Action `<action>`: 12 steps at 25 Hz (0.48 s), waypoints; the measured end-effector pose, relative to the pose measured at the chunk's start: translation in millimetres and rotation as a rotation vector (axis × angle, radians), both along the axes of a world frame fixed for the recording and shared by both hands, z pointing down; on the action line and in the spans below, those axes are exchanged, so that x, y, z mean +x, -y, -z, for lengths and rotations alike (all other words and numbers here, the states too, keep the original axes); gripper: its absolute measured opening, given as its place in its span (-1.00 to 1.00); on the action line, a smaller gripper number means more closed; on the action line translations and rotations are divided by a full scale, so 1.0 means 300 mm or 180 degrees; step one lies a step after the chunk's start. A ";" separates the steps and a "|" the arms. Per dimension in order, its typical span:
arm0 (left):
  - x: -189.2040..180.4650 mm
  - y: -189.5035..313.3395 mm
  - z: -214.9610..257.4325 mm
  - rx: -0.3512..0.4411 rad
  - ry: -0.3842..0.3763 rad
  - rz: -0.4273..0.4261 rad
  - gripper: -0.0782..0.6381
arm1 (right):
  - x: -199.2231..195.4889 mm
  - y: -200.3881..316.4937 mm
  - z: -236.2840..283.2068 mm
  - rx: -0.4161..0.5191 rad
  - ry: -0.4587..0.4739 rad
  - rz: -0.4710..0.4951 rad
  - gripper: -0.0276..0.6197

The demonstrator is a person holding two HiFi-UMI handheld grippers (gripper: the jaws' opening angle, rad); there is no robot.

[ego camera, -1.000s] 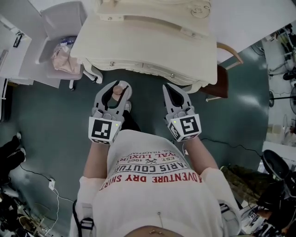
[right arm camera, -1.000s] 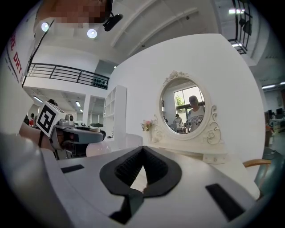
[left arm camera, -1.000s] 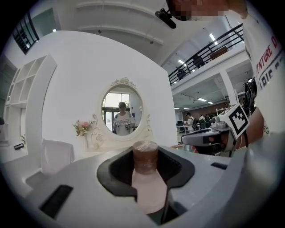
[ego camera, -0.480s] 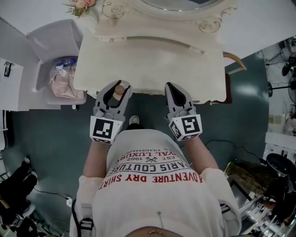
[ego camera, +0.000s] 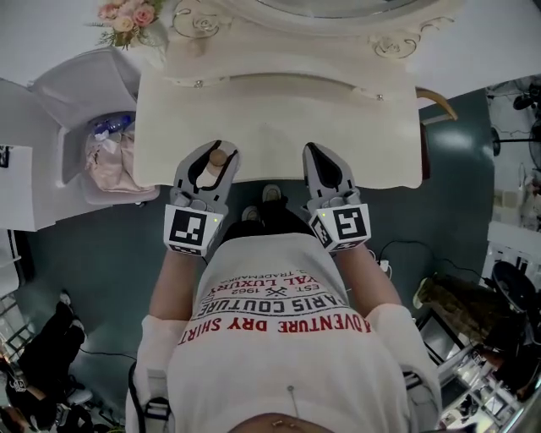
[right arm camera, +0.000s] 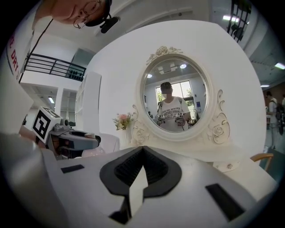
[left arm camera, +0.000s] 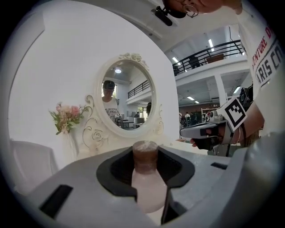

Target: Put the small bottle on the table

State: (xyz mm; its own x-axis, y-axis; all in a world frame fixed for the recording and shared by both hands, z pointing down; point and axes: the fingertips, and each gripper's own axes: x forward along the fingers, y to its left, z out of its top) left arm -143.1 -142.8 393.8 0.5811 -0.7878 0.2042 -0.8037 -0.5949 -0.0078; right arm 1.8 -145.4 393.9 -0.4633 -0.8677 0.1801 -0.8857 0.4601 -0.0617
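Cream-painted wood makes up the desk [ego camera: 279, 127], which fills the 12 o'clock half of the head view. An oval mirror [right arm camera: 176, 95] in a carved frame stands at its far side. A bunch of pink flowers [ego camera: 127, 15] sits at the desk's 10 o'clock corner.

The left tongs [ego camera: 216, 150] are closed on the small bottle [ego camera: 209, 173], with 1 jaw pressed against each side of its pale pink body. The left gripper view shows the brown cap [left arm camera: 145, 153] uppermost, standing clear above the dark pads. The tips of these tongs reach over the near edge of the desk, so the bottle is held above that edge strip. No view shows its base, so whether it touches the top cannot be told.

The right tongs [ego camera: 314, 154] lie at 3 o'clock from the left pair, apart from them and roughly level with them. They also reach just over the near edge. Their jaws meet at the tips with nothing between them.

A white chair [ego camera: 80, 89] stands on the dark teal floor [ego camera: 101, 254] at 9 o'clock from the desk, with a pink bag [ego camera: 110, 161] lying on it. The mirror reflects the person, holding both tongs out in front.
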 end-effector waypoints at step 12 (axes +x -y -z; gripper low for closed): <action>0.081 0.282 -0.142 -0.0167 0.0053 0.0002 -0.40 | 0.075 0.312 -0.096 -0.0063 -0.0119 0.0086 -0.92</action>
